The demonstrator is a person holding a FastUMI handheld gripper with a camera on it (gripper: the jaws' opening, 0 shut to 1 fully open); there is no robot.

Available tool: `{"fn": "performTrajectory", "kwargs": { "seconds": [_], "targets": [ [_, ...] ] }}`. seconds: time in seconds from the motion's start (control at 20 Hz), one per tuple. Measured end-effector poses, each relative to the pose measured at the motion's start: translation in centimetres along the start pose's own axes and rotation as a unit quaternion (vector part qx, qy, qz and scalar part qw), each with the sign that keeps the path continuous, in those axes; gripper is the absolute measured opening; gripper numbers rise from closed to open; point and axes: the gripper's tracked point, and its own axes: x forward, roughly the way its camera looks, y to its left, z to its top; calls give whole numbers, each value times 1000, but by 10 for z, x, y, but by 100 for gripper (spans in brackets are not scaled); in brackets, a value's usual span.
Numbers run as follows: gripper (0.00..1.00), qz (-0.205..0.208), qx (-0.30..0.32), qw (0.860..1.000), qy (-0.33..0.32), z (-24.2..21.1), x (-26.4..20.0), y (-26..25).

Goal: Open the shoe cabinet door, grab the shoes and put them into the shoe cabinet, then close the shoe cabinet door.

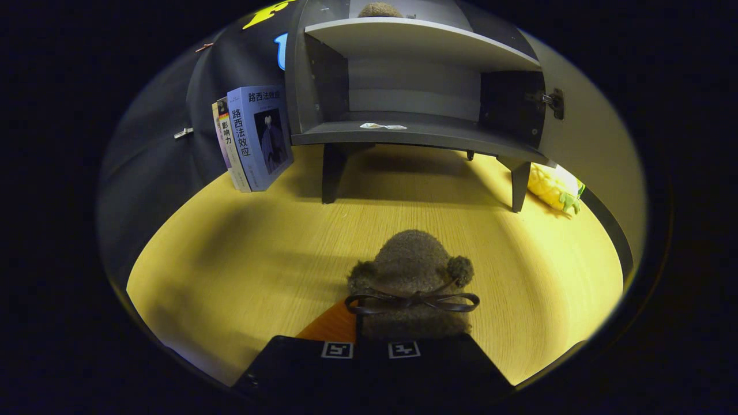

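The gripper (pixel 375 350) is clenched on the fuzzy brown slipper (pixel 410 276), held toe-forward above the tabletop's (pixel 230 271) near edge. It faces the shoe cabinet (pixel 415 135), already open at the far edge, likely for sliding straight onto its lower shelf.

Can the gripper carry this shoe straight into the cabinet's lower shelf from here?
Probably yes. The gripper looks shut on the shoe, the door is open, and bare table lies before the lower shelf.

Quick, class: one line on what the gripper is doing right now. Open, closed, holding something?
Gripper: fingers close together at the heel of the fuzzy brown shoe; whether both press on it cannot be told.
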Motion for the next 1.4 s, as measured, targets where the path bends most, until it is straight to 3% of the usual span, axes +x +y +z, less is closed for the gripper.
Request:
{"fn": "performTrajectory", "kwargs": {
  "seconds": [0.45,1.0,1.4],
  "targets": [
    [5,14,-15,1000,-2,30,-48,2],
    [5,8,-22,997,-73,166,-161,12],
    [5,-4,0,994,-112,254,-214,18]
  ]
}}
